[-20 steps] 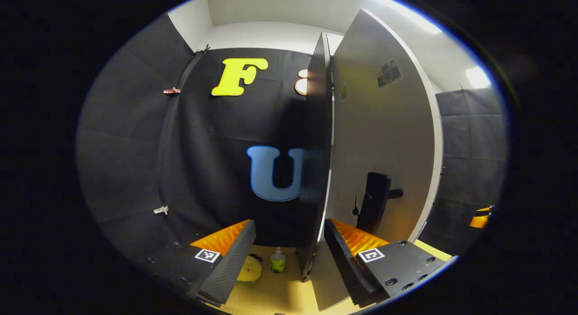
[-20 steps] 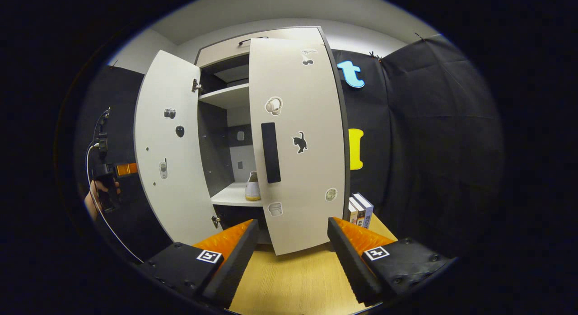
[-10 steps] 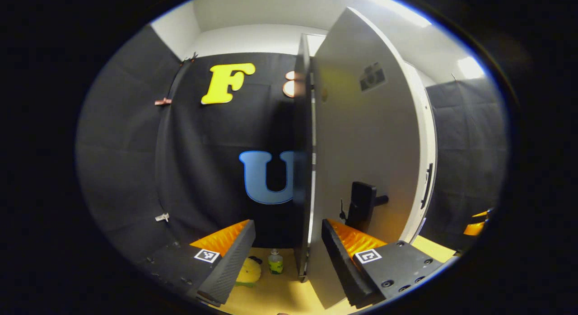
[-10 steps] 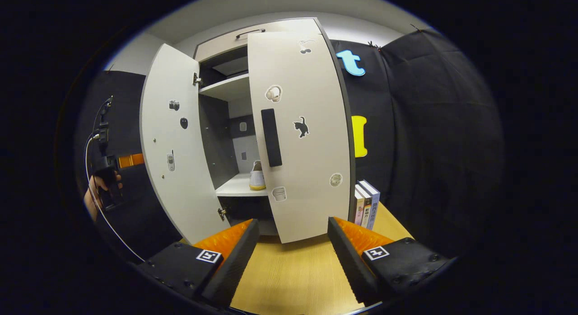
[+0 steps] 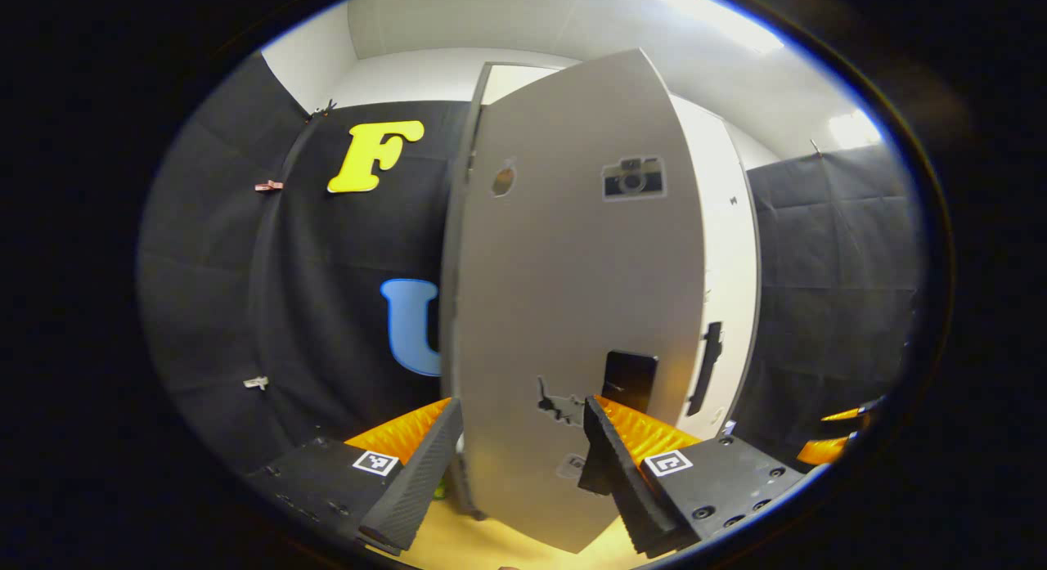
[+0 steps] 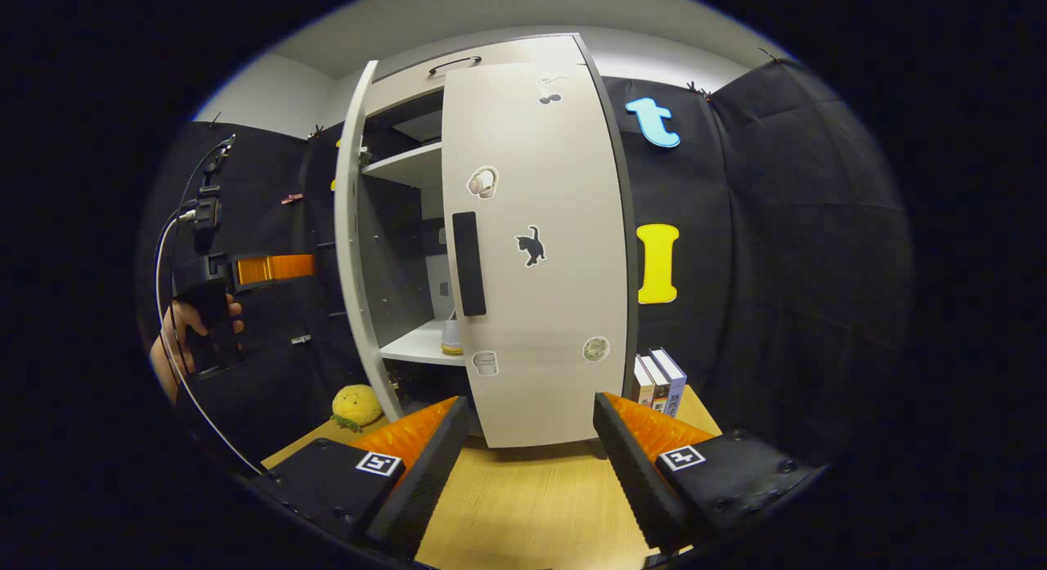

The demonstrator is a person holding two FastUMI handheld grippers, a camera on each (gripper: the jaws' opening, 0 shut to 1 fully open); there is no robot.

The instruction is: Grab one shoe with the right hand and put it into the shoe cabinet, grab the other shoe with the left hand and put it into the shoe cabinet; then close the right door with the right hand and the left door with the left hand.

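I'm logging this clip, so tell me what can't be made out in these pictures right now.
- Second shoe: right gripper view, right door hides the shelf beyond the shoe.
- Contact between the left tongs and left door: left gripper view, not clear.
- Book labels: too small.

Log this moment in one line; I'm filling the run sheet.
stage: closing doors | left door: ajar | right door: nearly shut | shoe: on shelf | left gripper: open | right gripper: open

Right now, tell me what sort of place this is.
Probably a staged recording booth, not a home: black cloth walls, a sticker-covered shoe cabinet on a wooden tabletop, books and a plush toy beside it.
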